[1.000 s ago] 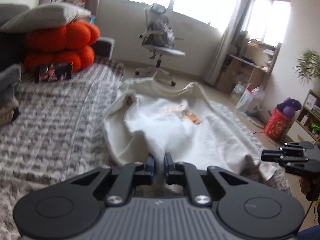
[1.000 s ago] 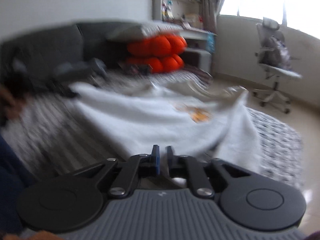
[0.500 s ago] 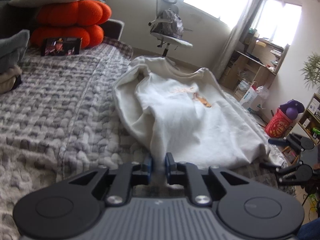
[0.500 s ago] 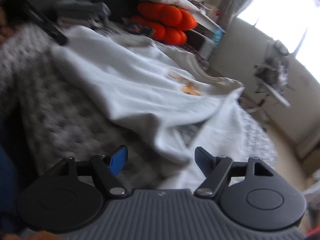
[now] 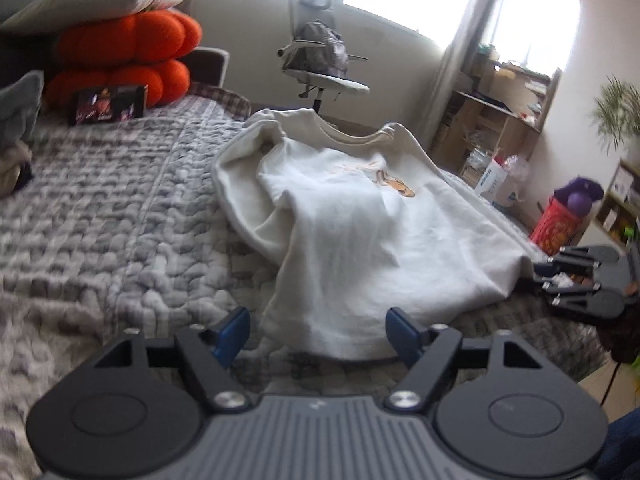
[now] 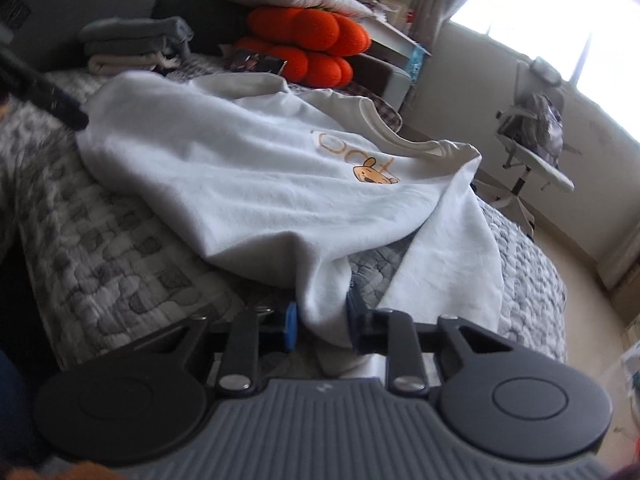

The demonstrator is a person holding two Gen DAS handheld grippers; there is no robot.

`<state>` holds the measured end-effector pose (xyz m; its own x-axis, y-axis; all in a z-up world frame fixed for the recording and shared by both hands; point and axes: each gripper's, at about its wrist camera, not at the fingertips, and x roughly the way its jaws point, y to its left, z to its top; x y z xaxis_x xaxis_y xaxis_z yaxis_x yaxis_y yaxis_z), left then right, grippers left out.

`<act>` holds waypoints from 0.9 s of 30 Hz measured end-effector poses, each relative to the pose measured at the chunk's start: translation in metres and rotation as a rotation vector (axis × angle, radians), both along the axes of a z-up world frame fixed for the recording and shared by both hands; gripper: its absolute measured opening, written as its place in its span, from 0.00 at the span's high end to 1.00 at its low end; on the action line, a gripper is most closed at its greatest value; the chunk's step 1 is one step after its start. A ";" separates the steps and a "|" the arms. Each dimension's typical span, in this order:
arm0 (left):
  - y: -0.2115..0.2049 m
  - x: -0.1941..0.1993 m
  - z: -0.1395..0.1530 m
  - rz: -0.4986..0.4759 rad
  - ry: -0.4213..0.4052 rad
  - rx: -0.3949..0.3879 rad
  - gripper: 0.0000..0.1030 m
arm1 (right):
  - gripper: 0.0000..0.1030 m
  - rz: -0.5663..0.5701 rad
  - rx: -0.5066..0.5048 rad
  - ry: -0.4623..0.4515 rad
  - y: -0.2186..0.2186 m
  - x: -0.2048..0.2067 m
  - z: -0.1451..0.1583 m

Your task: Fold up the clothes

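A white sweatshirt point(image 5: 360, 232) with a small orange bear print point(image 6: 376, 174) lies crumpled on the grey quilted bed point(image 5: 120, 200), its collar at the far end. My left gripper point(image 5: 316, 334) is low over the near hem. Its jaws are opening wide, and the hem lies between them without touching the blue pads point(image 5: 232, 330). My right gripper point(image 6: 322, 326) is closing on a bunched lower corner of the sweatshirt, and the cloth fills the gap between its pads. In the left wrist view the right gripper point(image 5: 540, 274) sits at the shirt's right corner.
Orange cushions point(image 5: 124, 60) under a grey pillow point(image 5: 92, 0) and a dark box point(image 5: 108, 102) stand at the bed's far left. Folded grey clothes point(image 6: 132, 44) lie by the sofa. An office chair point(image 5: 320, 64), wooden shelves point(image 5: 500, 120) and a red bucket point(image 5: 556, 228) stand beyond the bed.
My left jaws went from shut to wide open over the hem. The right jaws opened, then closed on the shirt's corner. Both grippers sank toward the bed.
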<state>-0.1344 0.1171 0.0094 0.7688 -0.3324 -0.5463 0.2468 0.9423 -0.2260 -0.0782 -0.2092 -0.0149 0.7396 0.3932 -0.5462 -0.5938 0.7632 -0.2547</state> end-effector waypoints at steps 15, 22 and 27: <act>0.030 0.000 0.068 -0.078 -0.096 -0.255 0.90 | 0.88 -0.061 0.986 0.438 -0.085 0.000 0.057; 0.025 0.008 0.055 -0.080 -0.006 -0.199 0.89 | 0.86 -0.178 0.929 0.553 -0.089 0.012 0.049; 0.005 0.008 0.006 -0.070 0.121 -0.065 0.87 | 0.81 -0.268 0.705 0.575 -0.062 0.007 0.017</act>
<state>-0.1268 0.1220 0.0152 0.6726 -0.4201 -0.6092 0.2784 0.9064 -0.3177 -0.0708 -0.2712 0.0018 0.5446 0.6273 -0.5567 -0.2674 0.7590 0.5936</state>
